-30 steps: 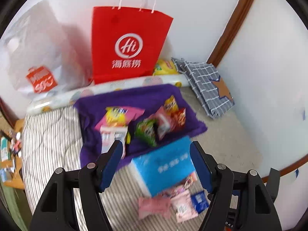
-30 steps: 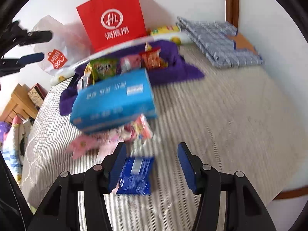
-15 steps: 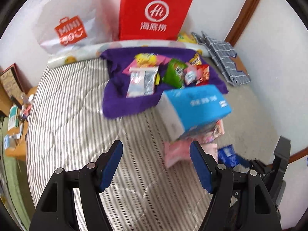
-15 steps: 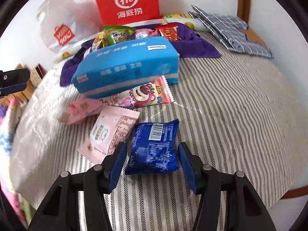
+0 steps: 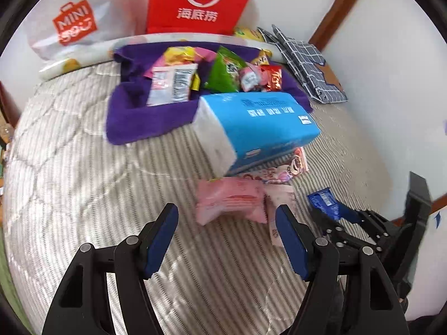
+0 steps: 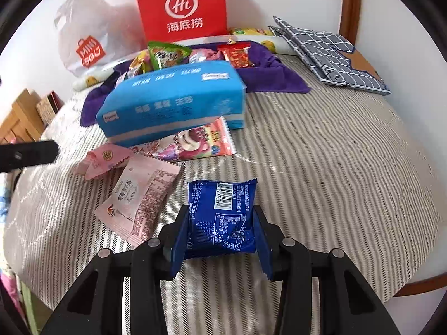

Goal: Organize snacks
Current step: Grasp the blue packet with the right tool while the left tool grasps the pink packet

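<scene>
Presently the right gripper [image 6: 222,233] has just been closing its jaws on the blue snack packet [image 6: 222,217], which lies flat on the striped bedcover [image 6: 321,167]; the pads press both side edges, and the wrapper looks slightly bowed. A sound grip would probably take the packet's middle, not its crimped end, and lift straight up so the foil does not slip. The left gripper [image 5: 226,238] hangs wide and empty, the pink packet [image 5: 230,201] just beyond its tips at twelve o'clock. At twelve o'clock in the right wrist view lies the purple cloth [image 6: 268,75], which serves as the collecting place: on it lie a green bag [image 6: 164,54], a red packet [image 6: 236,54] and others. The blue tissue pack [image 6: 173,103] rests across its near edge, atop a pink cartoon packet [image 6: 192,142].
</scene>
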A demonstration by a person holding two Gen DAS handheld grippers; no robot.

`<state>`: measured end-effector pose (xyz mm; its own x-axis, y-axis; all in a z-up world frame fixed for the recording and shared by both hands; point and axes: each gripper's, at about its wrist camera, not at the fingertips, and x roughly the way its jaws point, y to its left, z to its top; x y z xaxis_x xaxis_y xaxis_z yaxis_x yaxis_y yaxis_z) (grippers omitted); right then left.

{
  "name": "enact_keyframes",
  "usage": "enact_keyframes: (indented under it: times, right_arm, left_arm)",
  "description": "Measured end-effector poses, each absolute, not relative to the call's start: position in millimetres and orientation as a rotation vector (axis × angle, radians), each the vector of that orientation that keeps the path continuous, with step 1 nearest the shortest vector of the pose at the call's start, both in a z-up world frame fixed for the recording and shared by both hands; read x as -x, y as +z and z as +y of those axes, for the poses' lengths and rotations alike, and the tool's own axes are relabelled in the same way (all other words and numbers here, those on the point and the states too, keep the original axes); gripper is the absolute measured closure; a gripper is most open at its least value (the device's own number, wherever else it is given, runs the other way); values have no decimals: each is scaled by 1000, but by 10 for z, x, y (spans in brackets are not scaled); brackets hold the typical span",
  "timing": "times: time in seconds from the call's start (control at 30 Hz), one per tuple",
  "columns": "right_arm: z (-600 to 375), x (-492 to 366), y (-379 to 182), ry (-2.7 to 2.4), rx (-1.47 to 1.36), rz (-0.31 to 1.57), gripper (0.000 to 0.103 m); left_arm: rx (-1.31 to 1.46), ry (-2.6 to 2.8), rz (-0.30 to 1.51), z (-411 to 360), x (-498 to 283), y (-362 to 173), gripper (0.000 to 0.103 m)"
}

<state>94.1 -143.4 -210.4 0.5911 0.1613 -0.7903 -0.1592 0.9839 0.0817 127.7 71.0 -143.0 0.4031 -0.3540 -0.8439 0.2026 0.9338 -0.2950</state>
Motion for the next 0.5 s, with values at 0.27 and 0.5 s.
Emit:
enact_keyframes:
  times: [0.27,0.5]
  right_arm:
    - [-1723,-889,-2013,162,-53,902,62]
    - [-1875,-925,-2058,145,-80,911,62]
  left_arm:
    - [129,-333,1171,521,-1525,-1704,31]
    - [84,-327,1187,392,-1613,-1863,31]
